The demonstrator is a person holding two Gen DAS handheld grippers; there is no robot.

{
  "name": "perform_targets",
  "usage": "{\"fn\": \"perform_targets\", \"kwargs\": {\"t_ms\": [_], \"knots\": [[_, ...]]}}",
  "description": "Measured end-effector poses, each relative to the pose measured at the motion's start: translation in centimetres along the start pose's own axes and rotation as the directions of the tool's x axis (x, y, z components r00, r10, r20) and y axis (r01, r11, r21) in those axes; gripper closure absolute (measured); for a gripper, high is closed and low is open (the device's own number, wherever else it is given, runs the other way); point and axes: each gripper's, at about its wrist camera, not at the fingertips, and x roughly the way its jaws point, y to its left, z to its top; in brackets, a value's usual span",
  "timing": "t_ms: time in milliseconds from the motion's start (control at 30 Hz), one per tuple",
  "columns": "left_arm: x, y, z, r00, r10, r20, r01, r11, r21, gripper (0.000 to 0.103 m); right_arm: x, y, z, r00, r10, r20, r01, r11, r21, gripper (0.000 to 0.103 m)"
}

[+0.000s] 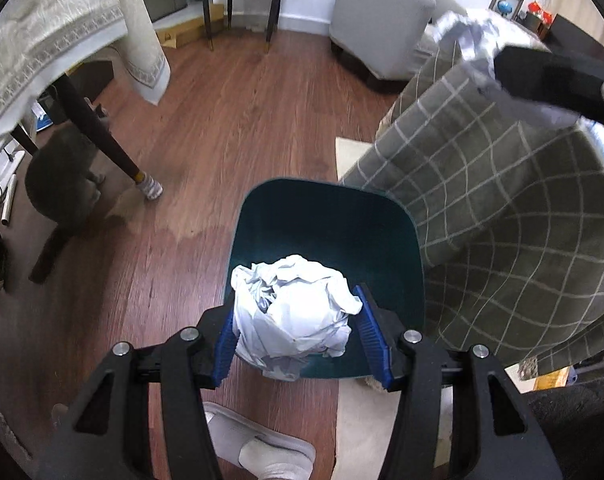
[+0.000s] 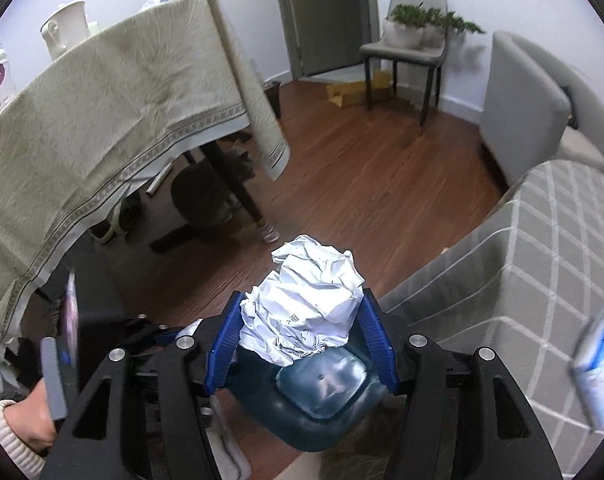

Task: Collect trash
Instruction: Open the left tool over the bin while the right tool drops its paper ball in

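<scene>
A dark teal trash bin (image 1: 326, 220) stands open on the wood floor, against a sofa. My left gripper (image 1: 297, 308) is shut on a crumpled white paper ball (image 1: 302, 320), which hangs right over the bin's mouth. My right gripper (image 2: 302, 300) is shut on a second crumpled paper ball (image 2: 308, 308), printed with small text, just above the bin (image 2: 302, 436). In the left wrist view that second ball (image 1: 474, 40) and a black finger (image 1: 554, 80) of the right gripper show at the upper right, above the sofa.
A sofa under a grey checked cover (image 1: 502, 220) rises right of the bin. A table with a cream cloth (image 2: 101, 120) stands left, a dark cat (image 1: 57, 188) beside its leg. A person's hand (image 2: 21, 424) and slippered foot (image 1: 261, 448) are close. Grey chair (image 2: 406, 48) at the back.
</scene>
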Motion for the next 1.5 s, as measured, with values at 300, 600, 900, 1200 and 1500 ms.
{"fn": "perform_targets", "kwargs": {"t_ms": [300,600,900,1200,1500], "knots": [[0.5,0.6,-1.0,1.000,0.027,-0.003,-0.027,1.000,0.011,0.033,2.4,-0.8,-1.1,0.998,0.016,-0.066,-0.014,1.000,0.023,0.044],[-3.3,3.1,-0.7,0.995,0.036,0.096,-0.031,0.998,-0.053,0.032,5.7,0.5,-1.8,0.990,0.027,-0.137,-0.025,1.000,0.016,0.044],[-8.1,4.1,-0.3,0.972,0.049,0.229,-0.034,0.997,-0.071,0.032,10.4,0.7,-3.4,0.972,0.025,-0.235,-0.015,0.999,0.043,0.044],[-11.7,3.9,0.7,0.951,0.059,0.303,-0.027,0.993,-0.111,0.043,14.5,1.6,-5.7,0.945,0.001,-0.327,0.000,1.000,0.002,0.044],[-15.7,1.9,1.9,0.935,0.026,0.355,0.003,0.997,-0.083,0.047,16.5,2.0,-7.5,0.925,-0.055,-0.376,0.041,0.998,-0.046,0.036]]}}
